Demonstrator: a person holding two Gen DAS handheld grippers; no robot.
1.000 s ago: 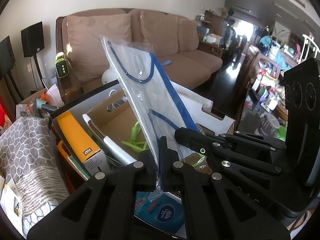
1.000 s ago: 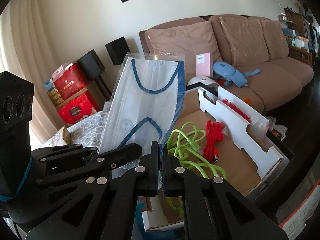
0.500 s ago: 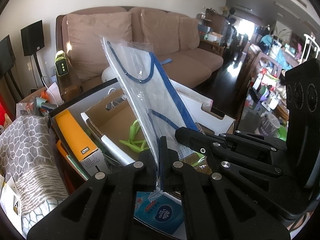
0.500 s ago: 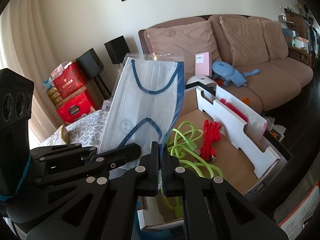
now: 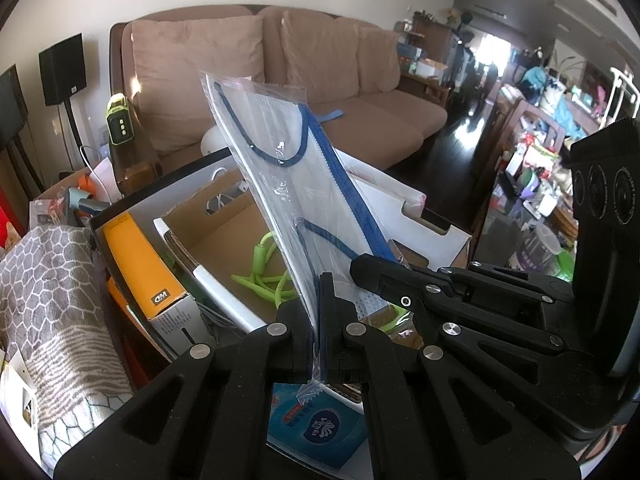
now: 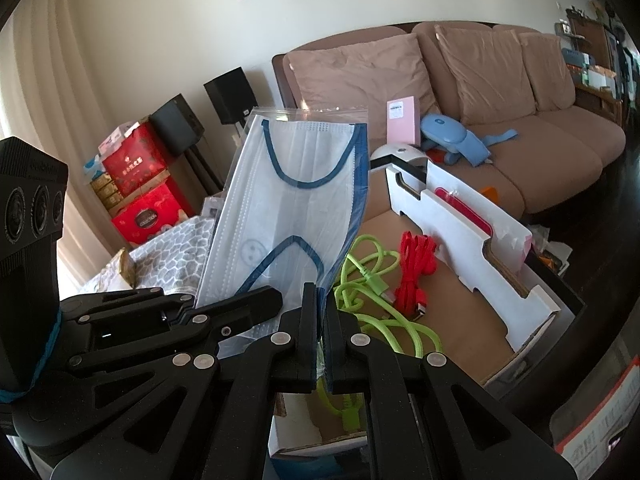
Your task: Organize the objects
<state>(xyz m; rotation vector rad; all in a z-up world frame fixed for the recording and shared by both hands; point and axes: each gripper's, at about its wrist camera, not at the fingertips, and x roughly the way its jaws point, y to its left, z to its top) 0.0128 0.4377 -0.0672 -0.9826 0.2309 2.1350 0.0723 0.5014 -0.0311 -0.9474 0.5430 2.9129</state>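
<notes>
Both grippers clamp the bagged face mask at its bottom edge: left gripper and right gripper each pressed tight on the plastic, bag standing upright above the cardboard box. Partly done, I'd say: green cable and red cable already lie in the box just ahead of the right gripper, mask not yet placed. Left to do: drop mask in, plus whatever else on the cluttered sofa needs sorting, can't tell which.
</notes>
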